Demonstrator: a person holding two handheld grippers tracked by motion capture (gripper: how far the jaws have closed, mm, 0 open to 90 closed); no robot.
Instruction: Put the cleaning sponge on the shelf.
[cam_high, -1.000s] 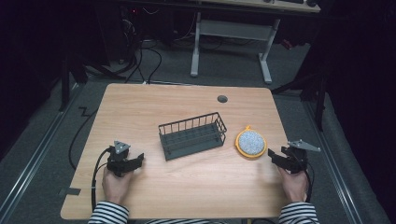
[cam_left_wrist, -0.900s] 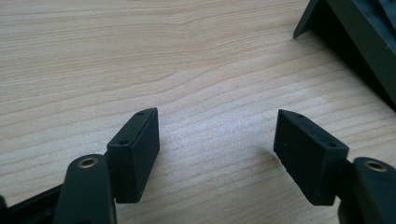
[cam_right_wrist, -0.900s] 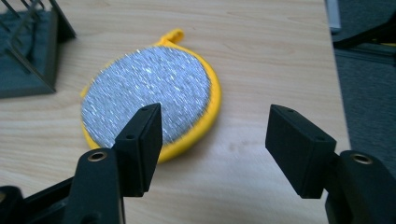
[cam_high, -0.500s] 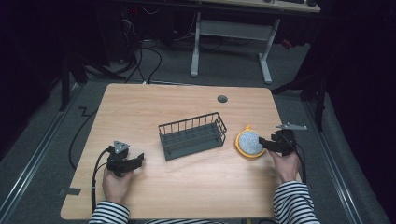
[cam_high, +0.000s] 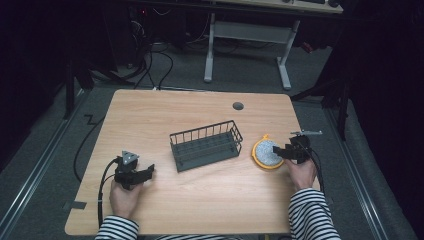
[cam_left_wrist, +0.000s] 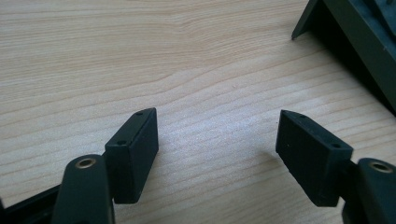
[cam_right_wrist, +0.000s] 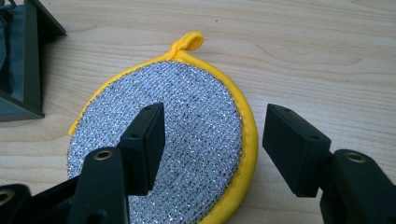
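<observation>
Right gripper: the right gripper is being held with its jaws spread apart over the round silver-mesh scouring pad with a yellow rim and hanging loop; one jaw is lying above the mesh, the other is standing outside the yellow rim, lower right of the right gripper view.
Pad position: the pad is lying flat on the light wooden tabletop, right of centre in the high view, just beside the dark wire basket but apart from it.
Left gripper: the left gripper is being kept parted and empty above bare wood, at the lower left of the high view.
Risk, slipping: the pad is judged thin and flat, so it may be pushed along the wood rather than pinched.
Risk, partial hold: if only the soft rim is being caught, the pad may droop or drop.
Risk, collision: the basket corner, upper left in the right gripper view, may be knocked.
</observation>
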